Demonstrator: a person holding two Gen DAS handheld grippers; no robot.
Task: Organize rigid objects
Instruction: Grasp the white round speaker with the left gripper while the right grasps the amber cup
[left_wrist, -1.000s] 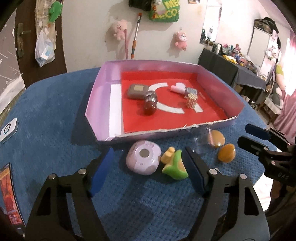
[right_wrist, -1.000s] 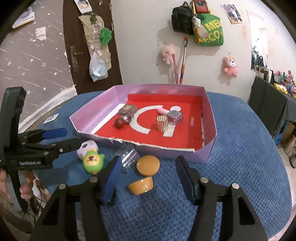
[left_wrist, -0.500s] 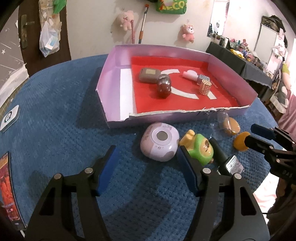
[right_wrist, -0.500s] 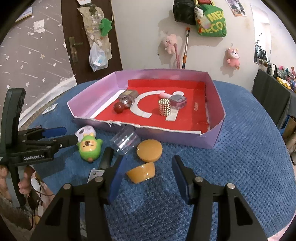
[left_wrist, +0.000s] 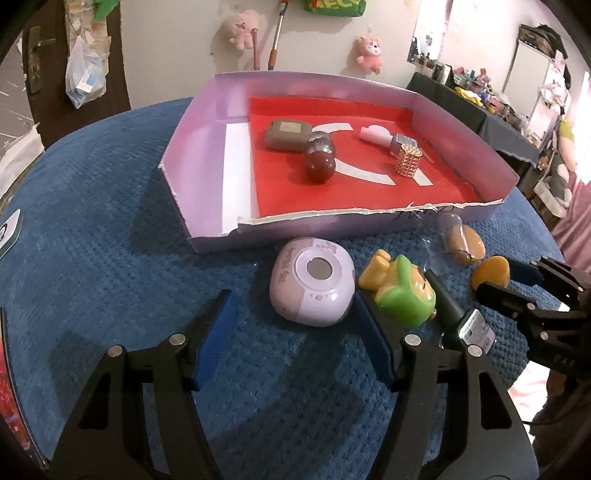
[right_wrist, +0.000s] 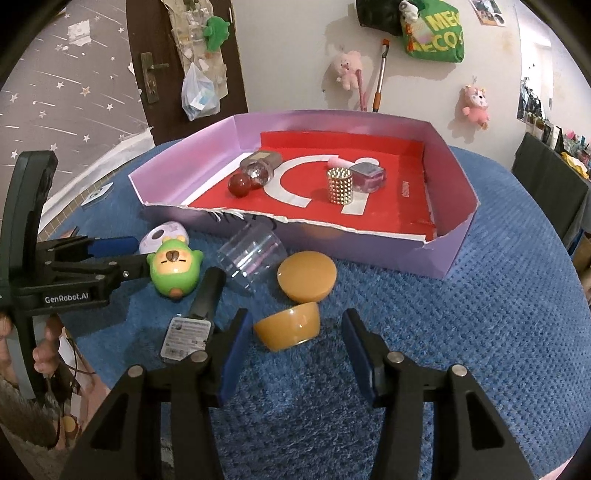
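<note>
Blue tabletop (left_wrist: 110, 258), toys near purple tray (left_wrist: 192, 147). Left gripper (left_wrist: 291, 339) apart around lilac gadget (left_wrist: 312, 286); right gripper (right_wrist: 291, 343) apart around orange cup (right_wrist: 288, 326). Could nudge green toy (left_wrist: 404, 295) aside.

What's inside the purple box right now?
In the box: brown case, dark red ball, glittery ball, gold cylinder, small pink jar, pink tube. Anything behind the near wall is hidden.

- The left wrist view looks forward and down, close over the bench (left_wrist: 92, 258), facing the purple box (left_wrist: 192, 155).
- The right wrist view faces the same box (right_wrist: 454, 243) from the right.
- Both share the green toy (left_wrist: 404, 295) (right_wrist: 173, 267).
</note>
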